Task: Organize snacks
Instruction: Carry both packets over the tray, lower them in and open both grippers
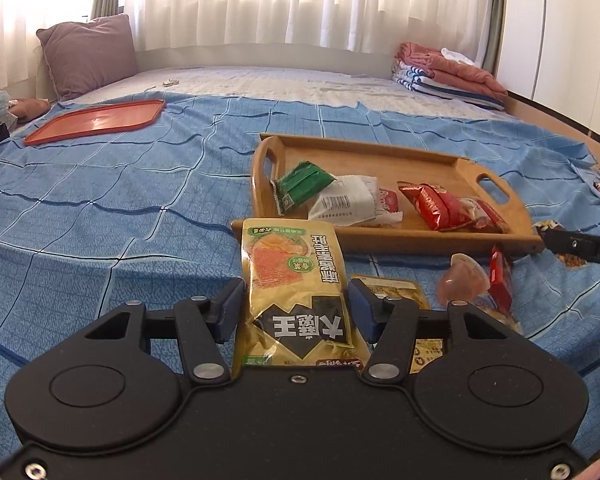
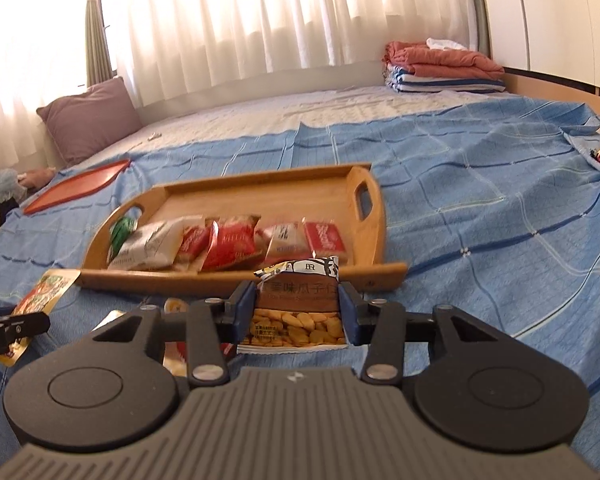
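My left gripper (image 1: 296, 300) is shut on a yellow snack pouch (image 1: 292, 280), which stands up between the blue pads above the blue bedsheet. In the right wrist view my right gripper (image 2: 298, 304) is shut on a brown packet of seeds (image 2: 298, 300) with a clear window. Ahead lies a wooden tray (image 1: 496, 188) holding a green packet (image 1: 304, 184), a white packet (image 1: 346, 200) and red packets (image 1: 440, 204). The same wooden tray (image 2: 364, 196) shows several packets along its near side. The yellow snack pouch (image 2: 44, 296) and the left gripper's finger show at the left edge.
Loose snacks lie by the tray's near edge: a pink jelly cup (image 1: 462, 280), a small red packet (image 1: 502, 280) and a yellow packet (image 1: 396, 288). An orange-red flat tray (image 1: 96, 120) lies far left. A purple pillow (image 1: 88, 52) and folded blankets (image 1: 452, 72) sit at the bed's far end.
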{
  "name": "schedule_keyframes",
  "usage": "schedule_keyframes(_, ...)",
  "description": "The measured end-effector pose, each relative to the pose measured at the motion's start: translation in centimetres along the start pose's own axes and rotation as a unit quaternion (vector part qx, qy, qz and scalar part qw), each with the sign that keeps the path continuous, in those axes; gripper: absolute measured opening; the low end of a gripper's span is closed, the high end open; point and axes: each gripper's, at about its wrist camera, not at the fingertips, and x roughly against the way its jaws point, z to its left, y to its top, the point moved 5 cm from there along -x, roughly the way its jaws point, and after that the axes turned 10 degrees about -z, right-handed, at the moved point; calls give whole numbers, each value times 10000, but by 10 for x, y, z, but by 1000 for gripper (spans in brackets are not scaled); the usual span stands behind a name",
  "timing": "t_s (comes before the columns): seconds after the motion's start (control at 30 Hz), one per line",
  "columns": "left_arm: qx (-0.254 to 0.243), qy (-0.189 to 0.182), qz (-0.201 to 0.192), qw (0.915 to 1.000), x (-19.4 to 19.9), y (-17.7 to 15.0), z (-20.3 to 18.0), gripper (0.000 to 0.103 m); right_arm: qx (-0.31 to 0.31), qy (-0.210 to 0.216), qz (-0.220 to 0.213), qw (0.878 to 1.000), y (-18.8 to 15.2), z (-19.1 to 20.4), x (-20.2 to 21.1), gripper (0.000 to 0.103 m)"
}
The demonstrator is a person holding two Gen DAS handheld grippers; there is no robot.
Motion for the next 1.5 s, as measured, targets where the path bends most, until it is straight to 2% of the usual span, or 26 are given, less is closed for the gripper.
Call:
schedule_keyframes(0.17, -32, -9, 75, 10000, 4, -5, 2, 54, -109, -47, -88, 9999, 9, -5, -2, 49)
schedule_keyframes(0.47, -127, 4, 318, 9994, 14, -27, 2, 54, -198, -75, 33, 9998, -2, -7, -4, 49)
schedule_keyframes(0.63, -134, 13, 269, 9995, 23, -27, 2, 54, -195, -78, 29, 9998, -2, -7, -2, 49)
schedule_keyframes(0.87, -145, -110, -208, 9996, 42, 4, -2, 54, -231, -60, -44, 9997, 7, -9, 2, 49)
schedule_keyframes(1.07, -151, -194, -495, 9985, 43, 34, -5, 54, -282, -36, -91, 9996, 16, -10, 1, 49)
schedule_keyframes(1.5, -28, -266, -520, 9983, 7, 67, -9, 54, -302, -34, -75, 9995, 29, -12, -13, 49)
